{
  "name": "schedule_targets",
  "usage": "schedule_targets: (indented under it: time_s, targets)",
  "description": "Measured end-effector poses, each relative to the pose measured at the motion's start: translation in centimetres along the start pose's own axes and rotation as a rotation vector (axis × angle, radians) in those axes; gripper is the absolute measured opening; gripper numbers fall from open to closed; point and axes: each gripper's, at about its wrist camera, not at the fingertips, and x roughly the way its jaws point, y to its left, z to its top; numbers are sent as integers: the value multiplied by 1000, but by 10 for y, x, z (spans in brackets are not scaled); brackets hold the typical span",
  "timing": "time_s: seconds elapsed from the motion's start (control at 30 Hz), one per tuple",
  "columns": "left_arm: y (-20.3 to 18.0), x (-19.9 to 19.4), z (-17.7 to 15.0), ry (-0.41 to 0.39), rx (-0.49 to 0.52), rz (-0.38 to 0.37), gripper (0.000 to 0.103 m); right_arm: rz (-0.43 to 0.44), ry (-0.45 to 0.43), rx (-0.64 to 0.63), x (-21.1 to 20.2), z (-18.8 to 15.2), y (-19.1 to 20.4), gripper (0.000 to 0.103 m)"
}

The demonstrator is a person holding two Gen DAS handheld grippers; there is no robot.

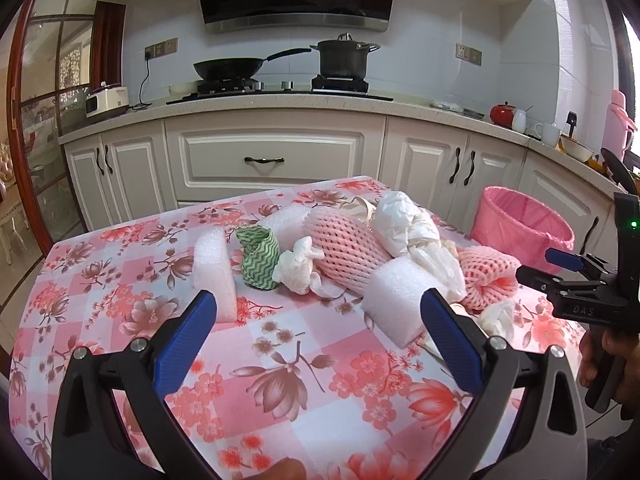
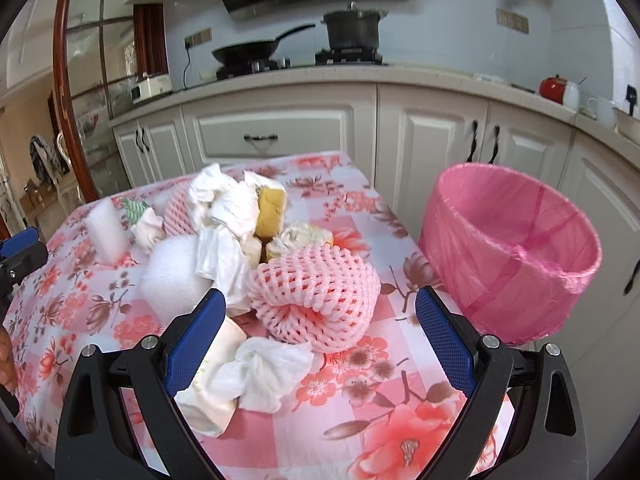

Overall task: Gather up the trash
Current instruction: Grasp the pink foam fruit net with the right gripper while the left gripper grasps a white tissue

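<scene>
A pile of trash sits on the bench point(image 1: 120, 280), which has a pink flowery cloth on it. In the pile I see a long pink foam net point(image 1: 344, 248), a white foam block point(image 1: 214, 268), a green wavy cloth point(image 1: 260, 258) and a crumpled white bag point(image 1: 404, 224). A curled pink foam net point(image 2: 316, 296) lies closest to the right gripper point(image 2: 320, 312), with a white tissue point(image 2: 264, 372) just in front of it. A yellow sponge point(image 2: 270, 210) pokes out behind, maybe with more under the bags.

The left gripper point(image 1: 318, 308) hangs over the bench with its jaws wide apart and nothing in them. The right gripper's jaws are wide apart too, and hold nothing.

A pink bin point(image 2: 508, 248) with a pink bag in it stands off the right side of the bench.
</scene>
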Motion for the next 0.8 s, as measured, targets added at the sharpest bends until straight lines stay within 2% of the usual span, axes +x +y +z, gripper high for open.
schedule_targets:
  time_s: [0.23,0.53,0.67,0.73,0.8]
  targets:
    - [2,24,16,24,6,-2,98,9,101,2,40,13,3,90]
    - [-16,61,44,48,32,-65,98,7,178,-6,70,20,4,89]
    - [-28,78,54,72,33,-120,98,21,197,-1,77,18,1,77]
    - [-35,86,58,87,42,-134,95,40,199,-10,78,18,2,68]
    - [-40,95,61,104,43,-158,86,54,195,-15,78,18,1,62]
